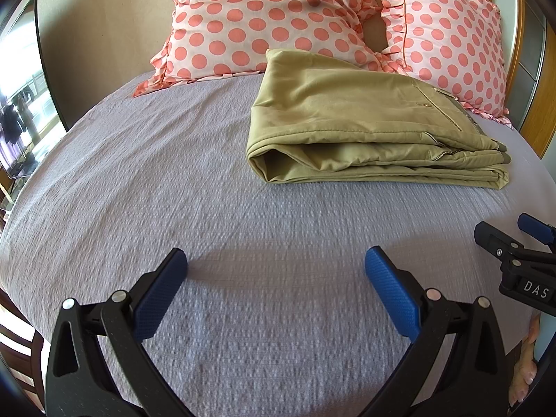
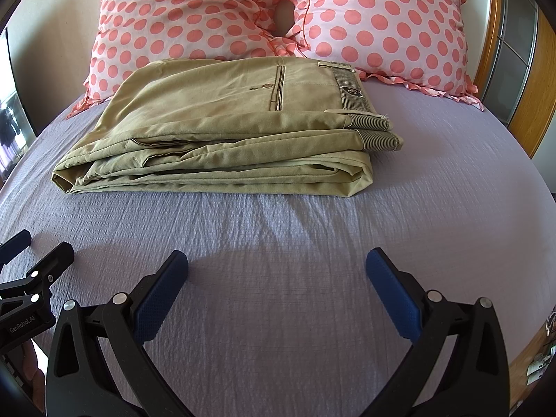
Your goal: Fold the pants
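Two grippers spread wide and empty over the lilac bedspread (image 2: 434, 180), short of the folded khaki pants (image 2: 215, 128).

Left gripper (image 1: 276, 271) released, blue pads (image 1: 391, 295) well apart, nothing between them, bare cover beneath; right gripper (image 2: 277, 271) likewise released and holding nothing, just beside the left at much the same height. Pants stacked in several flat layers farther up the bed, striped waistband (image 2: 351, 92) turned toward the right side, back edge against or just before the two pink polka-dot pillows (image 2: 382, 24), folded edge facing both cameras. Well apart from either set of fingers, touched by neither. Wooden headboard frame (image 2: 521, 104) at the far right edge.
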`<action>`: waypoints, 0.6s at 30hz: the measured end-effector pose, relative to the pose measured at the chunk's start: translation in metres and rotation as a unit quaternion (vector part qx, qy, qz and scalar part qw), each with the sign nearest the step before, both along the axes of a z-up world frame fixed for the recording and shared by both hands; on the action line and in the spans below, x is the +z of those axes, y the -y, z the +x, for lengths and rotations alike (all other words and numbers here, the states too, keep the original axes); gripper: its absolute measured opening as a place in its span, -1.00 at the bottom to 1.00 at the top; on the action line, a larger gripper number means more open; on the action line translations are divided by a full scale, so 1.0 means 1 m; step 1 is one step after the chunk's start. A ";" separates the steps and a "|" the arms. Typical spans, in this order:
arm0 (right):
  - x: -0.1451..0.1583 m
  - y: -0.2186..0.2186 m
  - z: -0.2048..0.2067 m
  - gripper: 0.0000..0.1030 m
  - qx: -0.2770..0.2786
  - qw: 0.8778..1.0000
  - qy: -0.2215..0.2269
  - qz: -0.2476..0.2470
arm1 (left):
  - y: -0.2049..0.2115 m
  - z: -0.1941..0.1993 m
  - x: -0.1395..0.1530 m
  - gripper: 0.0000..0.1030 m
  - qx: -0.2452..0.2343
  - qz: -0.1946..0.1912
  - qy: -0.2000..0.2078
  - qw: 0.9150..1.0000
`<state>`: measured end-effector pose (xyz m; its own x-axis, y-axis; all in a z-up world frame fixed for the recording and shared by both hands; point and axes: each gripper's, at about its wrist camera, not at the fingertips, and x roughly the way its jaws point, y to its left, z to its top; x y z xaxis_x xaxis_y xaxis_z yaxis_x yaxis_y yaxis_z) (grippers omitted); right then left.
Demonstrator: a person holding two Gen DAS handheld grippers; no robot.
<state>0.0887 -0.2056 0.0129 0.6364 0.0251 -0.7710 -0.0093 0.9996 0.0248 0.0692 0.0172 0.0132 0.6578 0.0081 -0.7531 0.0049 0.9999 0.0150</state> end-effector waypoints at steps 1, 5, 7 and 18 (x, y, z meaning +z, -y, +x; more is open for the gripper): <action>0.000 0.000 0.000 0.97 0.000 1.000 0.000 0.000 | 0.000 0.000 0.000 0.97 0.000 0.000 0.000 1.000; 0.000 0.000 0.000 0.97 0.000 1.000 0.000 0.000 | 0.001 0.001 0.000 0.97 0.000 0.000 -0.008 1.000; 0.000 0.000 0.000 0.97 0.000 1.000 0.000 0.000 | 0.001 0.003 0.001 0.97 0.000 0.000 -0.016 1.000; 0.000 0.000 0.000 0.97 0.000 1.000 0.000 0.000 | 0.000 0.005 0.000 0.97 0.001 -0.002 -0.018 1.000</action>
<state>0.0887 -0.2056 0.0127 0.6367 0.0250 -0.7707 -0.0093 0.9997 0.0247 0.0745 0.0173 0.0129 0.6295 0.0068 -0.7769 0.0038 0.9999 0.0118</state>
